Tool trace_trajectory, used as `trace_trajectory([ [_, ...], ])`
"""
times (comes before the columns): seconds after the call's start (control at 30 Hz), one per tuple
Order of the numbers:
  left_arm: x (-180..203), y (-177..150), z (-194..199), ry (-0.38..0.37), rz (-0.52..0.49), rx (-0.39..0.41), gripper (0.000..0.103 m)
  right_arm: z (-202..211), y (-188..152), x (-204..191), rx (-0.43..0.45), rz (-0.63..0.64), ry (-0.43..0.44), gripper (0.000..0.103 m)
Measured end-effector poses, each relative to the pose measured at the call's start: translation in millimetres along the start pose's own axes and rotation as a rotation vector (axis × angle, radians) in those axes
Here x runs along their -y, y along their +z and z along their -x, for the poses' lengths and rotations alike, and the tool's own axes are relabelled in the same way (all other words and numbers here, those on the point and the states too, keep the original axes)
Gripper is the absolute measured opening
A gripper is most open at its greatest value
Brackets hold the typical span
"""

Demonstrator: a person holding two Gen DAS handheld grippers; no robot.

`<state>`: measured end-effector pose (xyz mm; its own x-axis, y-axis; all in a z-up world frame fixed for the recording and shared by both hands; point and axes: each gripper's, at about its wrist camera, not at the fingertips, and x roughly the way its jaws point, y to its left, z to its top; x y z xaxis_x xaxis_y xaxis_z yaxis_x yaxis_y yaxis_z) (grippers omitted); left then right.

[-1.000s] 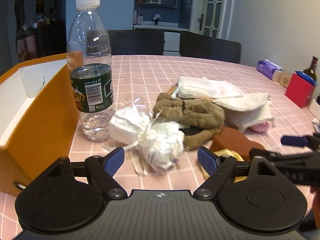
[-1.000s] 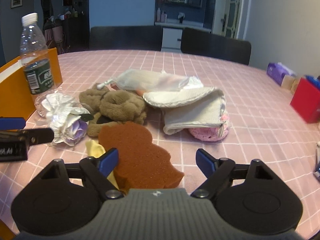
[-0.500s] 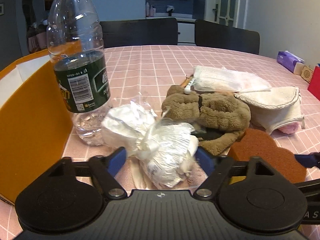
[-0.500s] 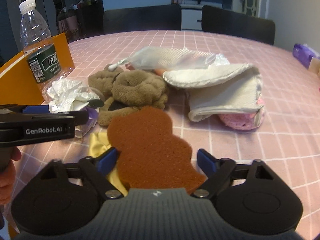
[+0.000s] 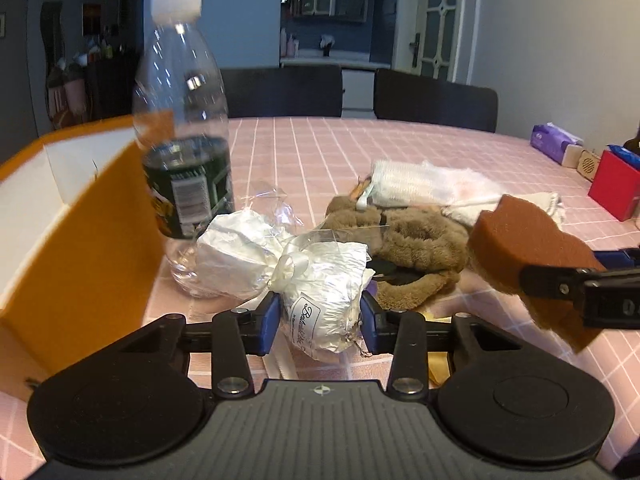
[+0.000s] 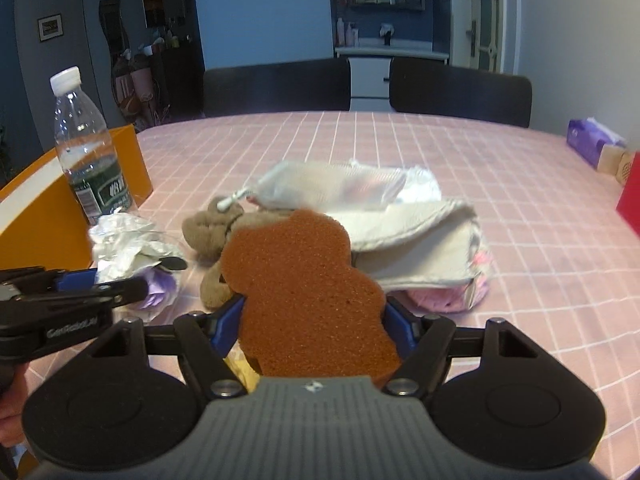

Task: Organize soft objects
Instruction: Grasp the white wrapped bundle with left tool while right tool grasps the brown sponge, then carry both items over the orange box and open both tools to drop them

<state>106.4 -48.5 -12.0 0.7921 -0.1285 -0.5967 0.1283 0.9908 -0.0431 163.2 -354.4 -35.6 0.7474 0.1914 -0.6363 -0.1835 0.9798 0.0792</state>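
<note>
A white cellophane-wrapped bundle (image 5: pixel 320 280) tied with a ribbon lies on the pink checked tablecloth. My left gripper (image 5: pixel 318 322) is closing on it, and both blue pads touch its sides. The right gripper (image 6: pixel 314 326) is closing too, its pads pressing the brown bear-shaped sponge (image 6: pixel 304 272). In the left wrist view that sponge (image 5: pixel 520 240) hangs tilted above the table. Between the two lies a brown plush toy (image 5: pixel 416 248). Behind it sit white cloths (image 6: pixel 420 236) over something pink (image 6: pixel 436 298).
A water bottle (image 5: pixel 182 140) stands just behind the bundle, beside an orange box (image 5: pixel 92 240) at the left. A yellow item (image 5: pixel 438 360) lies under the right gripper. A red box (image 5: pixel 614 188) and purple tissue pack (image 5: pixel 552 142) sit at the far right; dark chairs (image 6: pixel 276 88) line the far edge.
The left jaws have moved in around the bundle and narrowed onto it. The right jaws have narrowed onto the brown sponge and raised it off the table.
</note>
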Motion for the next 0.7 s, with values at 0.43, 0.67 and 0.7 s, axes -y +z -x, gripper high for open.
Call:
trace_trajectory([
  [0.43, -16, 11, 89, -0.072, -0.064, 0.122, 0.046, 44, 17, -36, 0.097, 0.076, 0.042, 0.071],
  [0.67, -43, 25, 123, -0.013, -0.108, 0.179, 0.046, 65, 34, -73, 0.175, 0.143, 0.108, 0.071],
  [0.7, -50, 27, 125, -0.007, -0.109, 0.178, 0.046, 67, 37, -79, 0.185, 0.153, 0.12, 0.071],
])
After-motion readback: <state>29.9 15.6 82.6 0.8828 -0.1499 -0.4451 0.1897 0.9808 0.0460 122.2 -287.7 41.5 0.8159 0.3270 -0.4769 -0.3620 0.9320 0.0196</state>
